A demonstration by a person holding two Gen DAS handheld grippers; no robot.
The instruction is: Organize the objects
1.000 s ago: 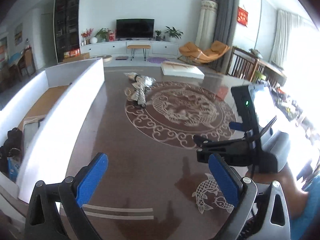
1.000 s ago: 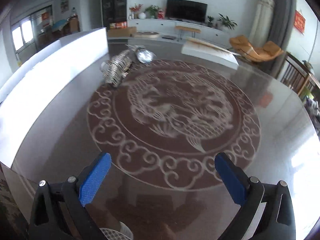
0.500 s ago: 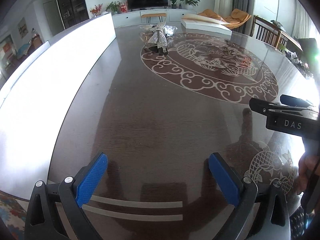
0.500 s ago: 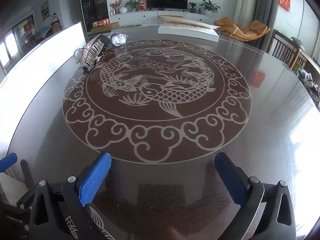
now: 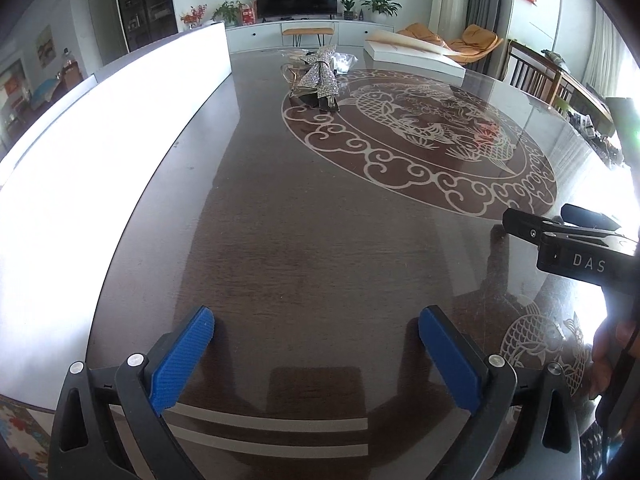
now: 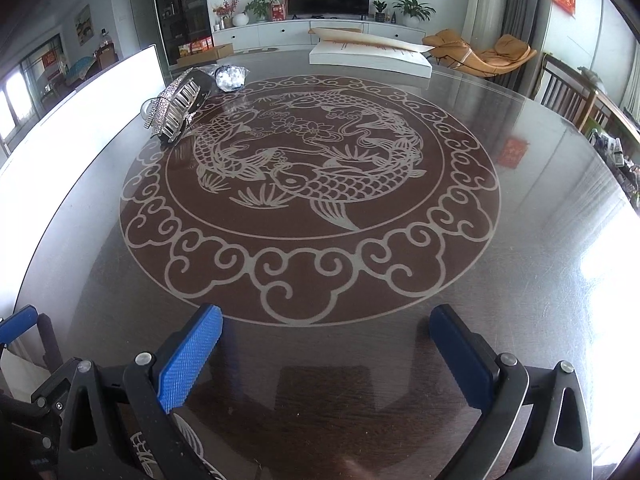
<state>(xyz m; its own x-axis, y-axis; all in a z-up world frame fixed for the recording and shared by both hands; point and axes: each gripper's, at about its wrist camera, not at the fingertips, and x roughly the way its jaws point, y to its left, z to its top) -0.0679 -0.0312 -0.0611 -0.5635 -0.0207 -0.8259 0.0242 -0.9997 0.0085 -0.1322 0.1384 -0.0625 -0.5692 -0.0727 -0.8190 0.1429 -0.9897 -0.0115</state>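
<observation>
At the far left of the dark table (image 6: pixel 520 280), just outside the edge of its round fish medallion (image 6: pixel 308 184), lies the sparkly silver bow piece (image 6: pixel 174 110) I am meant to sort, resting on something dark beneath it. Close behind it sits a clear bag of small white balls (image 6: pixel 229 76) (from my left camera the bag shows just to the right of the bow (image 5: pixel 320 76)). A flat white box (image 6: pixel 368 56) lies well apart from both, at the table's far end. A long white panel (image 5: pixel 100 152) runs along the table's left side.

My left gripper (image 5: pixel 316 344) hovers low over the near edge of the table, jaws spread wide with nothing between the blue pads (image 5: pixel 184 360). My right gripper (image 6: pixel 326 350) is likewise open and empty over the near rim of the medallion. In the left camera my right gripper's black body, lettered DAS, juts in from the right, with a hand (image 5: pixel 608 356) below it.
</observation>
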